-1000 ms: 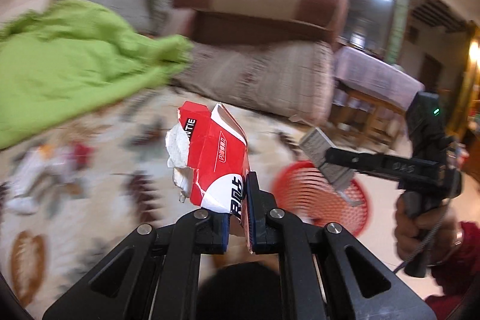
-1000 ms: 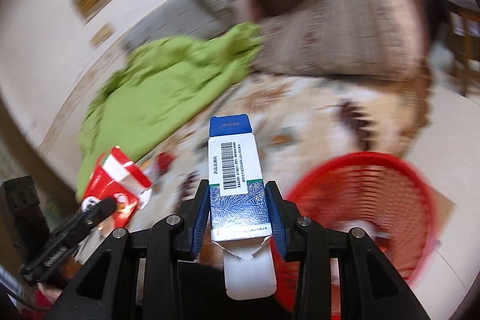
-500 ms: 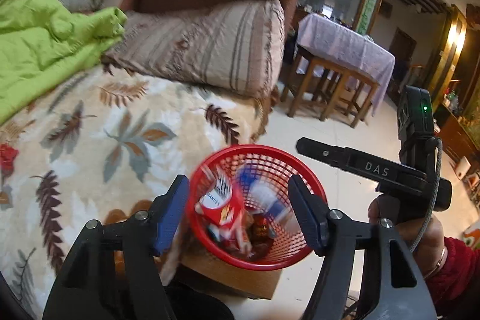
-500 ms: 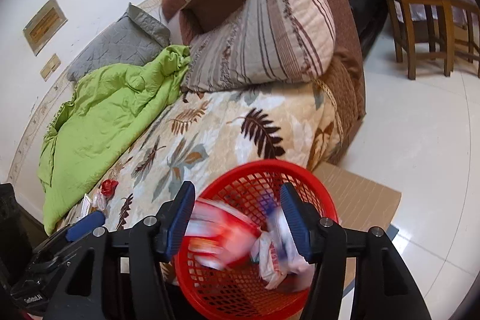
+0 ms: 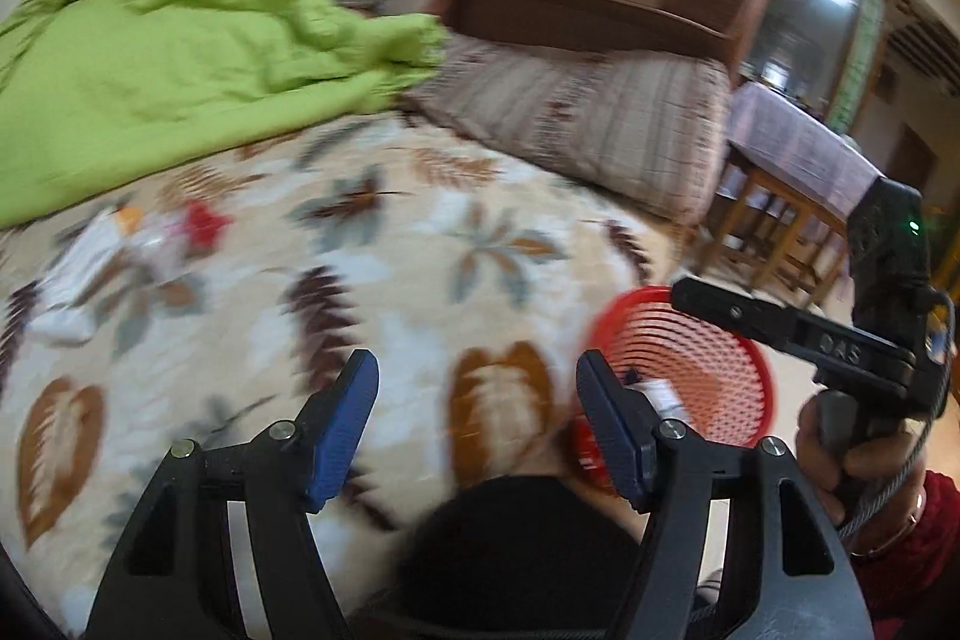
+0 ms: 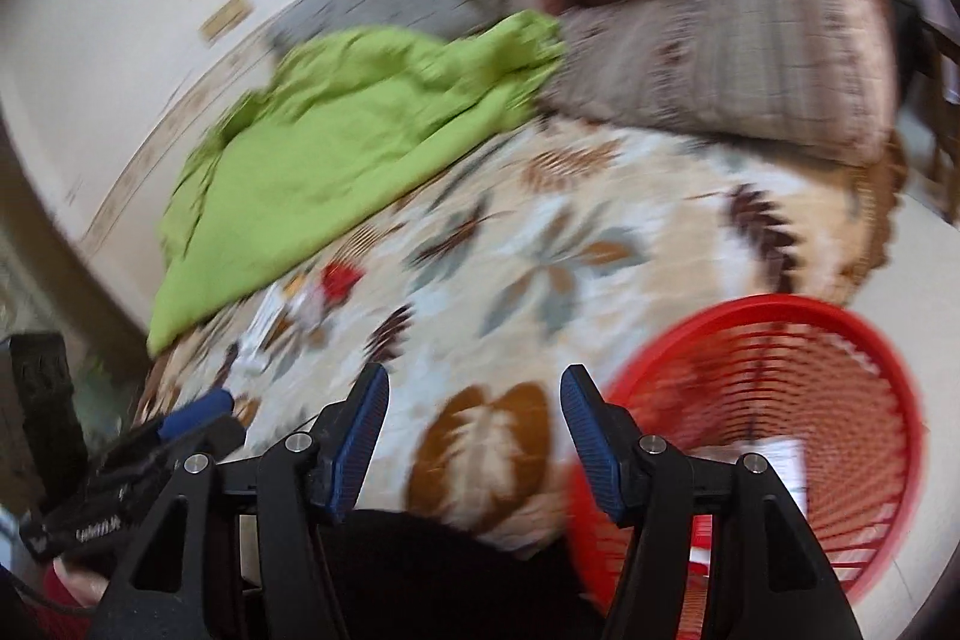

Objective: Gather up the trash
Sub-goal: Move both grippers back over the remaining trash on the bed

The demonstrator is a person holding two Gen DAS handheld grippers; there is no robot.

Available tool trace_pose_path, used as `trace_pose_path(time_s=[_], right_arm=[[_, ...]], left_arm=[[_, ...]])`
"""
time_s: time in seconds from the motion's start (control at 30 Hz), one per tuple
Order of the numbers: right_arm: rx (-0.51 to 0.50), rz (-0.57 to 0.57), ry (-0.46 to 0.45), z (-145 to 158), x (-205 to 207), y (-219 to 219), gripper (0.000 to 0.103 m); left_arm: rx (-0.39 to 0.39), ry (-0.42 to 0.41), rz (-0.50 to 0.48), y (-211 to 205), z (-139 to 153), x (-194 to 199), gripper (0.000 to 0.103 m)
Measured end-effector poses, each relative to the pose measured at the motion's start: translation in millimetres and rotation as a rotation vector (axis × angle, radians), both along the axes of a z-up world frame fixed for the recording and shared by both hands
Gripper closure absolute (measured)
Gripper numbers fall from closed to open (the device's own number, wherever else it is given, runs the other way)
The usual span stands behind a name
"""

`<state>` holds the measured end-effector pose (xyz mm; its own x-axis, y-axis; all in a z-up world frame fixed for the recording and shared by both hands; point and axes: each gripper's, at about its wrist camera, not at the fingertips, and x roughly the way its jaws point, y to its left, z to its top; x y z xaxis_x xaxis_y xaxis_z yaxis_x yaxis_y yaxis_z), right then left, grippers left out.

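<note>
Your left claw and right claw both gape wide, holding nothing, pointed across the leaf-print blanket. Remaining trash, a blurred pile of white and red wrappers, lies near the crumpled green quilt. Red plastic mesh basket sits at bed's edge, within easy reach for drops.

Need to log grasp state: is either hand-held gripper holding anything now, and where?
Nothing. The left hand-held gripper and right hand-held gripper are both open and empty.
</note>
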<state>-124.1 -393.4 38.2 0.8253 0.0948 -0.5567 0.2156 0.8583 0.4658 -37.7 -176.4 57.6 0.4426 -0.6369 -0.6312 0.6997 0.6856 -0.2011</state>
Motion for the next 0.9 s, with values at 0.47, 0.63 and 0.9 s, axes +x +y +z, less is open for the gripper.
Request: trace_pose_path(time_s=[0.47,0.63,0.9], right_arm=[[-0.120,0.325,-0.008,13,100,122,0.039],[-0.087,0.331,-0.024,8,154,145,0.039],[-0.003,0.315,0.036,-30,190,155,0.039]], left_arm=[[-0.053,0.184,0.464,166,-33,84,0.035],[-0.091,0.252,0.600,206,-45,119,0.035],[-0.181,0.417,0.772,234,-64,191,0.038]])
